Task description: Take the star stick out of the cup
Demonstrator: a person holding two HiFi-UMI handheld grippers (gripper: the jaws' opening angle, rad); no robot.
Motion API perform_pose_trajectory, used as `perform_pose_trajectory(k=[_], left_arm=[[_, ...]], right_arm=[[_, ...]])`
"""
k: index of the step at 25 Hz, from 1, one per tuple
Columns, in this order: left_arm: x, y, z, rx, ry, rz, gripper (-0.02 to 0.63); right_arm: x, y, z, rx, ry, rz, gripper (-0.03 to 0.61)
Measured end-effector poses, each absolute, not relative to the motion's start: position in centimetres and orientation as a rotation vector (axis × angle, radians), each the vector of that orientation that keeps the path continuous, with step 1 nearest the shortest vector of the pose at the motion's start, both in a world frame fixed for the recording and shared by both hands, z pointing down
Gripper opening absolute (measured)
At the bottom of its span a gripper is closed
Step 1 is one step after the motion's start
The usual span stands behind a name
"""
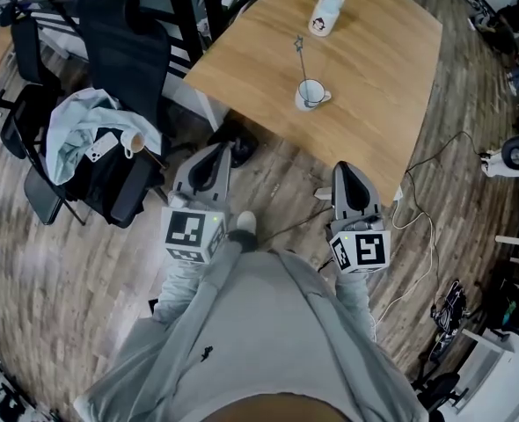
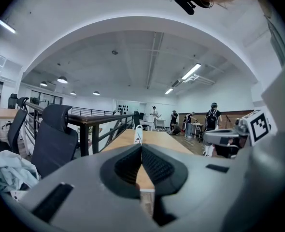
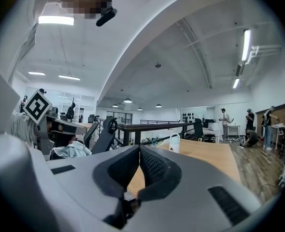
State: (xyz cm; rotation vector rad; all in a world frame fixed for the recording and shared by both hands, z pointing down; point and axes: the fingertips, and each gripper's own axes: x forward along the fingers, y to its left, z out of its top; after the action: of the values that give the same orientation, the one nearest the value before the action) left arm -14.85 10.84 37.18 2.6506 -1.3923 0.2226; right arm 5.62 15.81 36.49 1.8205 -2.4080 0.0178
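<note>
The thin metal star stick point(image 1: 303, 64) is seen standing in the small white cup point(image 1: 310, 95) on the pale wooden bench point(image 1: 374, 60), its lower end hidden inside the cup. The left gripper point(image 1: 218, 150) and right gripper point(image 1: 344, 169) are held short of the bench, jaws pressed together on nothing. In both gripper views the stick cannot be made out.

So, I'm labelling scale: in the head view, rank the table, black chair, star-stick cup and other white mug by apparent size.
1. Table
2. Black chair
3. Star-stick cup and white mug: they look alike, and the mug sits farther from the camera, so I leave them unranked.
</note>
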Motion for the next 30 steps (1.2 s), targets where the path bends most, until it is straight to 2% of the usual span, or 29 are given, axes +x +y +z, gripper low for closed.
perform_pose_trajectory(k=[15, 30], left_arm=[[-12.8, 5.3, 40.6, 2.622, -1.277, 0.256, 0.02], [-5.3, -11.2, 36.7, 2.673, -1.366, 0.222, 0.02]], right_arm=[[6.6, 10.0, 39.2, 1.846, -2.346, 0.104, 0.017], [13.4, -7.4, 36.7, 1.833, -2.473, 0.066, 0.017]])
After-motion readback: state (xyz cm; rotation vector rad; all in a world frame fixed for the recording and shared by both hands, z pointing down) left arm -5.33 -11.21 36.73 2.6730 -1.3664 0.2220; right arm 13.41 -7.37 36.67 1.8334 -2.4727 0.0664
